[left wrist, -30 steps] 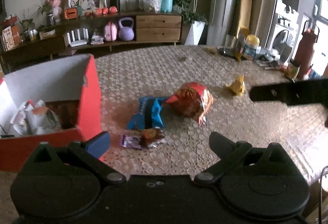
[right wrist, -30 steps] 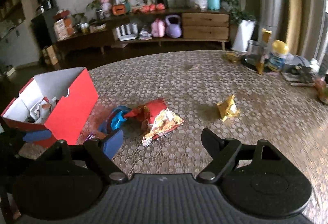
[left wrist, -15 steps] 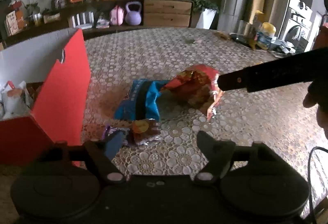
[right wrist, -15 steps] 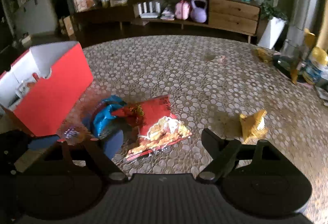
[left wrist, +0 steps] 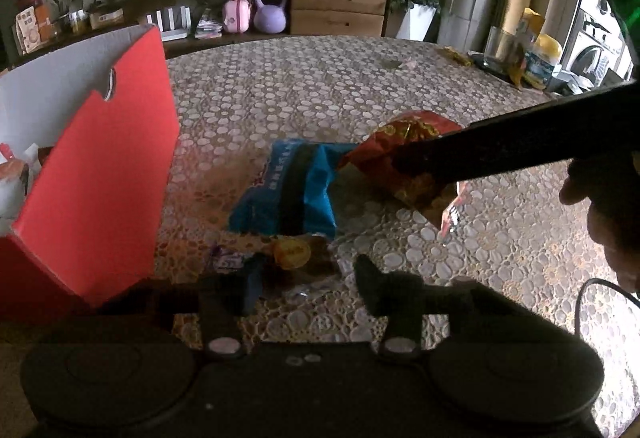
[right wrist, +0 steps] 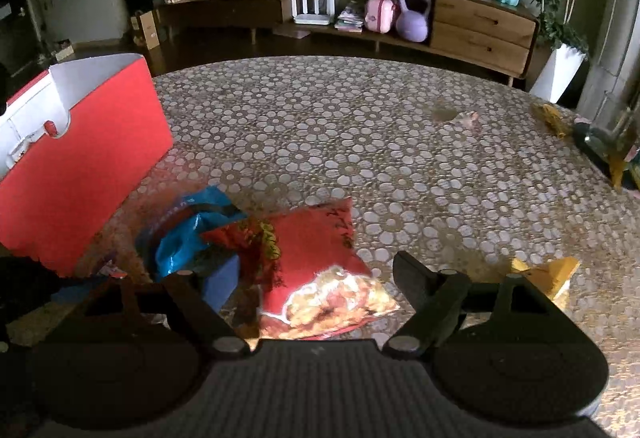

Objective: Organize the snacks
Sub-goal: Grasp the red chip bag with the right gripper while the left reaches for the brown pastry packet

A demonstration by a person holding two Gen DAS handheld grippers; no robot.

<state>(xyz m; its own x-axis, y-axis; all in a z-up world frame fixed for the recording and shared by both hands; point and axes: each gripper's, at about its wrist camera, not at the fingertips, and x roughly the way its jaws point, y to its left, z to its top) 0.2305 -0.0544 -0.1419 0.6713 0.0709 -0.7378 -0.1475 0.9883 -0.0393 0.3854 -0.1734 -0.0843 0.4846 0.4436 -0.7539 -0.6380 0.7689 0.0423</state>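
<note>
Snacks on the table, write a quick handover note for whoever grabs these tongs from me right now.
Left tongs: just been closing around the small purple packet, grip not yet certain.
Right tongs: open, over the red chip bag.
Blue bag lies between them; yellow packet sits apart to the right.
Done: some snacks already in the red box.
Left: box these four.

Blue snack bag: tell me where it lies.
In the left wrist view the blue snack bag lies mid-table, between the red box on its left and the red chip bag on its right.
</note>
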